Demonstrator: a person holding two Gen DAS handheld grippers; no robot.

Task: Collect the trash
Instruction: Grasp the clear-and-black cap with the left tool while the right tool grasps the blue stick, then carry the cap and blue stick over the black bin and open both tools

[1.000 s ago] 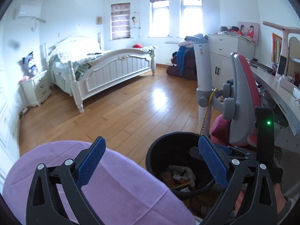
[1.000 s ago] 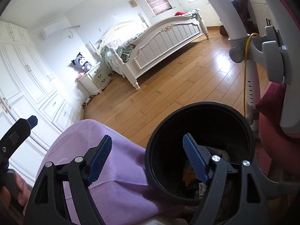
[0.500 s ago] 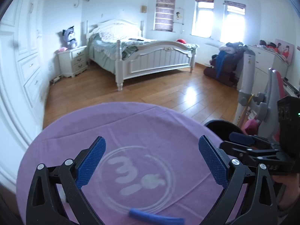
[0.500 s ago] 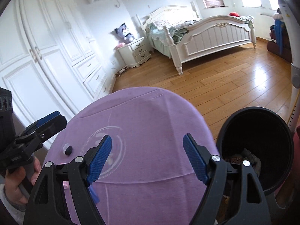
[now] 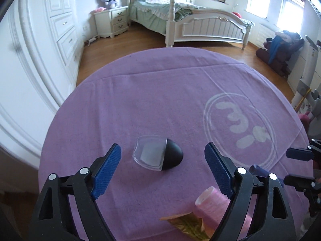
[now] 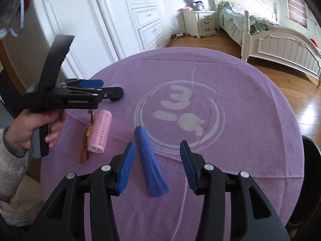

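Observation:
On the round purple tablecloth [image 5: 160, 92] lies a black egg-shaped object with a clear cap [image 5: 158, 155]. My left gripper [image 5: 162, 166] is open and empty, just above and around it. A pink roller [image 5: 210, 204] and a brown-gold wrapper [image 5: 186, 224] lie near my left gripper's right finger. In the right wrist view, a blue rolled object [image 6: 150, 164] lies between the fingers of my open right gripper [image 6: 155, 167]. The pink roller [image 6: 100, 133] and the wrapper [image 6: 85, 148] lie to its left. The left gripper [image 6: 96, 90] hovers beyond them.
The black trash bin's rim [image 6: 313, 172] shows past the table's right edge. A white bed [image 5: 200, 24], a nightstand [image 5: 112, 22] and white wardrobes [image 6: 90, 20] stand around the wooden floor. A pile of clothes [image 5: 280, 46] is at the right.
Both grippers have swung left, away from the black bin and over the purple table. The table objects have come into view under them. Both stay open.

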